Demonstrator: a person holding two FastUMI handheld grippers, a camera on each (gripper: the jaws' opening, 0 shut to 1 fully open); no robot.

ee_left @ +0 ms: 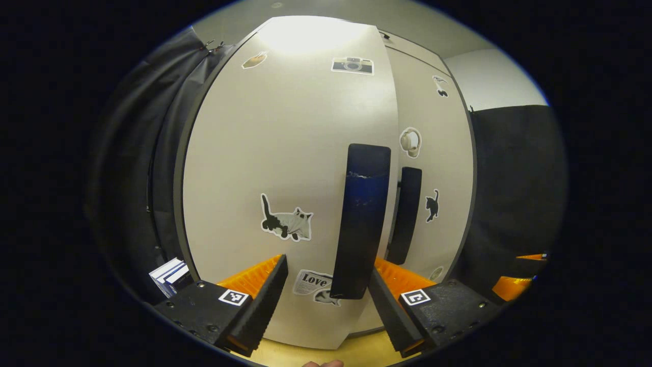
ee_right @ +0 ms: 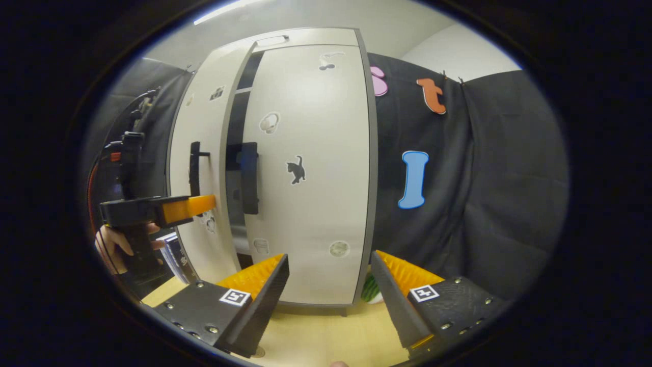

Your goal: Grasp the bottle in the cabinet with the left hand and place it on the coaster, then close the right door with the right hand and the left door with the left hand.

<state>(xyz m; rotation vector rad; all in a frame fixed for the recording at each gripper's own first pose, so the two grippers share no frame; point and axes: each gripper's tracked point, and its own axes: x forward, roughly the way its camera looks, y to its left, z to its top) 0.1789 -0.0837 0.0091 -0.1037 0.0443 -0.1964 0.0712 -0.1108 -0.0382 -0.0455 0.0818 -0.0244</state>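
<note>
Closing the left door (ee_left: 285,153) w/ left gripper (ee_left: 326,285), fingers spread beside its handle (ee_left: 362,219); it's ajar. Right gripper (ee_right: 331,285) hanging spread by right door (ee_right: 310,168). Bottle's somewhere we can't see. Next: we're pushing flush.

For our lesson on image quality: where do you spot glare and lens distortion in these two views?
Left gripper view: a bright glare patch washes out the top of the left door, and the door handle bows from fisheye curvature. Right gripper view: even light on the right door, its straight edges bulging outward; the left gripper looks sharp.
</note>
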